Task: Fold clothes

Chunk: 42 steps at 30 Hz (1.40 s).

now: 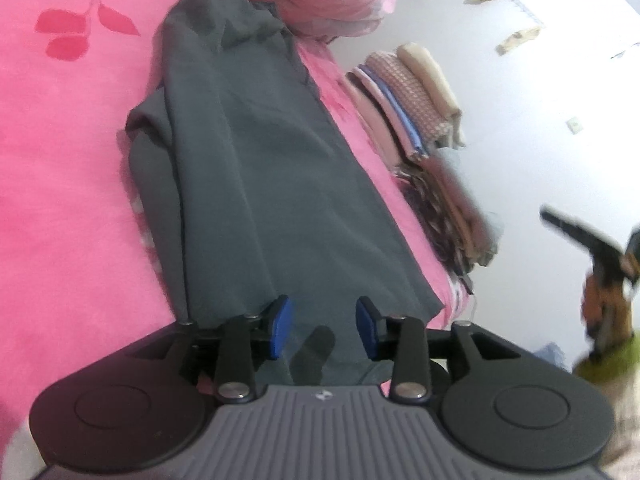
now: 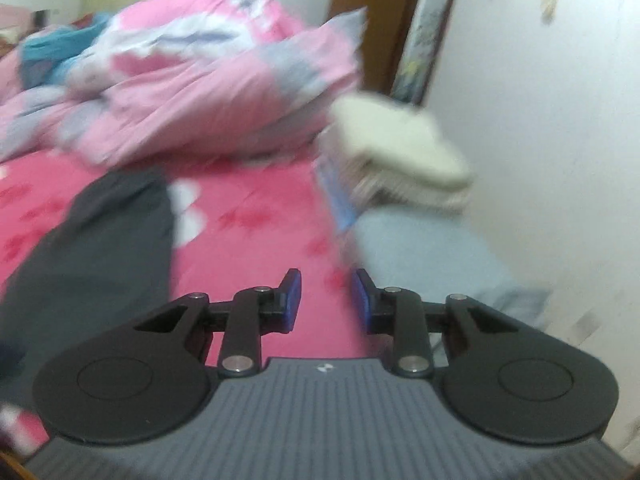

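A dark grey garment (image 1: pixel 256 168) lies folded into a long strip on the pink bed cover (image 1: pixel 68 184). My left gripper (image 1: pixel 323 326) hovers over its near end, jaws apart, with only the cloth's surface showing below the gap; the blue pads (image 1: pixel 280 326) do not press on it. In the blurred right wrist view the same grey garment (image 2: pixel 96 240) lies at the left. My right gripper (image 2: pixel 326 300) stands open over the pink cover (image 2: pixel 256 216) with nothing between its pads. The right gripper (image 1: pixel 600 280) also shows as a blur at the right edge of the left wrist view.
A rumpled pink quilt (image 2: pixel 192 80) is heaped at the bed's far end. Stacks of folded clothes (image 1: pixel 412 100) line the bed's edge along the white wall (image 1: pixel 540 120). A pale blue folded item (image 2: pixel 420 248) and a cream pile (image 2: pixel 400 144) sit ahead of the right gripper.
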### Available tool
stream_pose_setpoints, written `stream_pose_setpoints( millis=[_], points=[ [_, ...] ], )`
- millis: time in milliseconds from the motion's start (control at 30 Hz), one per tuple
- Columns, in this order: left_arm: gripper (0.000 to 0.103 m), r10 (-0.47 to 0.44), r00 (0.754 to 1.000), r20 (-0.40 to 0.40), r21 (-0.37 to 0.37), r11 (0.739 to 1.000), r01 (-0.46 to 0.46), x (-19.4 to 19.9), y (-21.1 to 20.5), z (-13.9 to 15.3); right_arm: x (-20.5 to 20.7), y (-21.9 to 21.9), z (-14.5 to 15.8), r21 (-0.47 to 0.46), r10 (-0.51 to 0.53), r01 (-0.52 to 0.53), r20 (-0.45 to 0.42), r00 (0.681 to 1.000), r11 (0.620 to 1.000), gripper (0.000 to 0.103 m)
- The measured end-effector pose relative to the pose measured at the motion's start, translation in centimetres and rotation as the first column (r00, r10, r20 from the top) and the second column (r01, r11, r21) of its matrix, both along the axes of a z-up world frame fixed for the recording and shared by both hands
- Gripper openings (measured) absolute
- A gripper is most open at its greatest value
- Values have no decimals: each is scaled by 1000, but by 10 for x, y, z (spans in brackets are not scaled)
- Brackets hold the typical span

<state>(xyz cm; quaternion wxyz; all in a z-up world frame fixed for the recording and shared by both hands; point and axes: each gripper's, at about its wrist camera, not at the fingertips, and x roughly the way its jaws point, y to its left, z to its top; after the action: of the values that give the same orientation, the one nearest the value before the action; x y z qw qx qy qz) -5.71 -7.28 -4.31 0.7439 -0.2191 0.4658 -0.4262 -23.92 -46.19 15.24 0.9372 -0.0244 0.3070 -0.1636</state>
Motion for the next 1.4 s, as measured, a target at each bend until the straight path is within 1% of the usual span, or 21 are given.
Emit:
stream_pose_setpoints(
  millis=[67, 167, 267, 333, 367, 433, 467, 500, 567, 667, 733, 800, 867, 933, 1000, 1067, 1133, 1200, 1333, 1400],
  points=[
    [43, 21, 1000, 16, 34, 999, -21, -6, -1, 6, -7, 13, -32, 98, 64, -62, -23, 998, 993, 27],
    [44, 46, 998, 46, 91, 995, -50, -17, -8, 14, 4, 41, -86, 217, 167, -157, -28, 986, 963, 26],
    [45, 75, 995, 65, 133, 988, -84, -28, -10, 20, 19, 60, -131, 338, 224, -220, 29, 974, 915, 26],
    [45, 92, 993, 76, 155, 983, -103, -34, -10, 22, 24, 61, -152, 356, 224, -227, 52, 973, 906, 25],
    [45, 97, 992, 81, 168, 980, -109, -38, -10, 23, 25, 57, -161, 355, 207, -206, 36, 978, 912, 25],
    [45, 96, 991, 91, 190, 975, -112, -44, -11, 24, 14, 38, -176, 350, 131, -115, -24, 991, 930, 25],
    [45, 92, 991, 100, 201, 973, -110, -47, -12, 25, 3, 29, -178, 371, 93, -75, -32, 995, 926, 23],
    [45, 90, 990, 109, 211, 971, -112, -51, -12, 26, -12, 15, -178, 405, 56, -42, -23, 998, 913, 23],
    [46, 94, 988, 125, 225, 967, -120, -56, -12, 27, -42, -2, -172, 436, -22, 31, -27, 999, 899, 25],
    [46, 102, 984, 149, 244, 960, -137, -66, -13, 29, -81, -8, -159, 408, -110, 103, -8, 994, 907, 26],
    [46, 108, 979, 174, 269, 951, -153, -73, -14, 32, -96, -3, -149, 443, -122, 85, 55, 991, 893, 26],
    [46, 93, 974, 205, 308, 939, -155, -81, -16, 36, -97, 14, -140, 468, -97, 30, 120, 988, 883, 26],
    [47, 80, 970, 231, 331, 931, -155, -89, -17, 38, -86, 35, -131, 468, -48, -37, 170, 984, 883, 26],
    [47, 82, 971, 227, 341, 927, -158, -96, -14, 38, -68, 57, -123, 455, 16, -113, 212, 977, 883, 26],
    [47, 92, 973, 214, 338, 927, -162, -101, -9, 37, -41, 81, -118, 454, 89, -197, 248, 965, 869, 26],
    [47, 112, 974, 199, 336, 925, -175, -104, -2, 39, -11, 103, -118, 459, 148, -255, 256, 955, 851, 26],
    [47, 137, 972, 191, 323, 926, -194, -106, 7, 43, 7, 123, -118, 455, 180, -275, 241, 954, 847, 26],
    [47, 163, 967, 194, 305, 927, -218, -108, 16, 46, 22, 139, -124, 468, 200, -282, 218, 955, 838, 26],
    [47, 193, 960, 204, 274, 930, -245, -108, 29, 51, 26, 160, -141, 508, 203, -256, 158, 966, 823, 26],
    [47, 193, 960, 203, 272, 931, -245, -103, 31, 51, 28, 170, -154, 518, 206, -227, 99, 974, 825, 26]
  ],
)
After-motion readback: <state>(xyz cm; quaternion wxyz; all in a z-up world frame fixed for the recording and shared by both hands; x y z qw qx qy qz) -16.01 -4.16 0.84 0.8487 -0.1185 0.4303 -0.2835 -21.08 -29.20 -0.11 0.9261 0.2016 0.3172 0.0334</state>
